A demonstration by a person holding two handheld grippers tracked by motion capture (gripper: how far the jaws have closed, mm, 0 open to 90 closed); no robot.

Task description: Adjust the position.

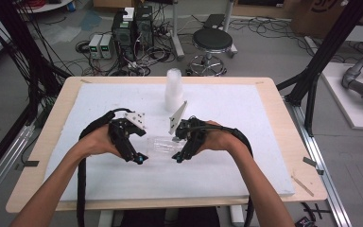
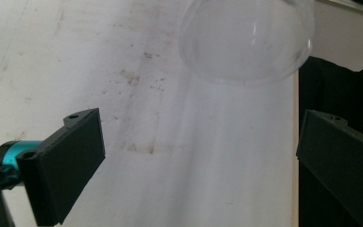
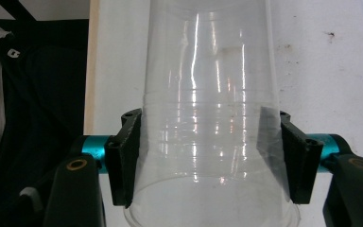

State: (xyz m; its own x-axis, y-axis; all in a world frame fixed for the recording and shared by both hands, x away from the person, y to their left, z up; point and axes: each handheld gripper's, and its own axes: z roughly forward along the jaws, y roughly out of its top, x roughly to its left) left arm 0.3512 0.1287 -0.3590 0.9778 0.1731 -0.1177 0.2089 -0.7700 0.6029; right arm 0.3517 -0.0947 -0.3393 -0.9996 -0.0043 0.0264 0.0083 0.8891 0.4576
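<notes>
Tongs, R (image 3: 208, 161), clamp clear cup (image 3: 210, 118); high view: cup stack (image 1: 173, 90).

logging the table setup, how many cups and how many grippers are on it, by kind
clear cup: 1, lying between the grippers
cup stack: 1, upright at the far edge
grippers: 2, left and right
total: 4

From my remote seat, the white table mat (image 1: 246, 170) lies open to left, right and front of both grippers. Between the left gripper (image 1: 141, 160) and the right gripper (image 1: 177, 158), a clear plastic cup (image 1: 163, 145) blocks the gap. Farther back, a stack of cups (image 1: 173, 90) stands upright mid-table, with open mat on either side.
</notes>
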